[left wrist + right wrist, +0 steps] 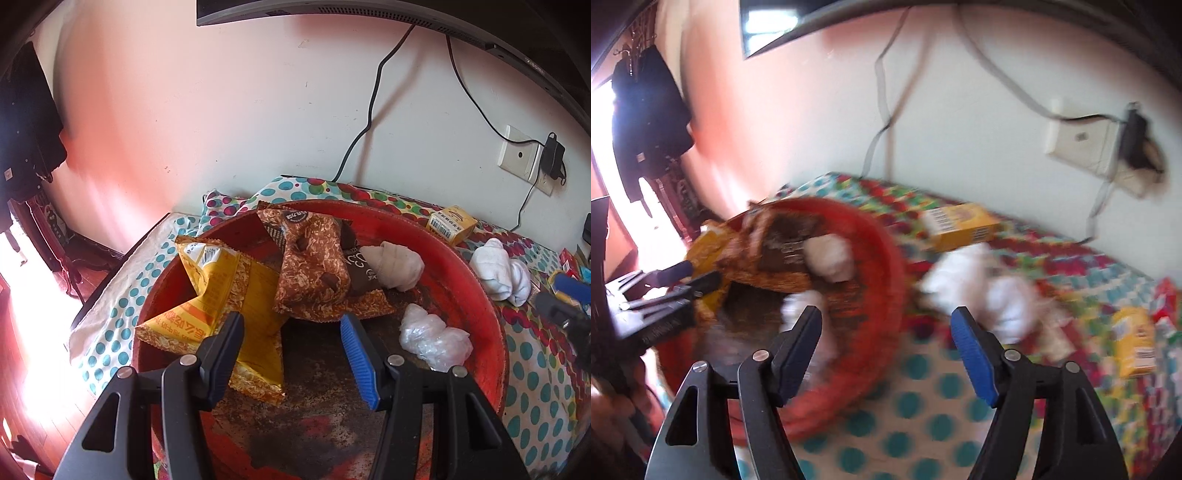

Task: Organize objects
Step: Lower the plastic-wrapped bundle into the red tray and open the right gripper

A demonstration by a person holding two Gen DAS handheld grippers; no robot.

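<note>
Both grippers are empty-handed at this moment, and to my eye we're between pickups in the sorting job, with the basin filling up nicely. The left gripper hangs over the round red plastic basin with its jaws about half apart, nothing pinched, poised just above the crinkled yellow snack packet. The right gripper sits over the basin's near rim and the polka-dot tablecloth, jaws spread wide with nothing between them; that view is badly smeared, so fine detail is lost. In the basin: the yellow packet, a brown oat-patterned snack bag lying over a dark wrapper, a rolled cream-white sock against the far side, and a lumpy clear plastic bundle nearer the right wall. Outside on the cloth are a pair of rolled white socks just beside the rim, a small yellow carton towards the wall, and, in the right wrist view, a second yellow carton further right. The likely next move falls to the right gripper: swing out to those loose white socks, straddle the soft roll squarely, and close firmly enough that the fabric doesn't slip.
</note>
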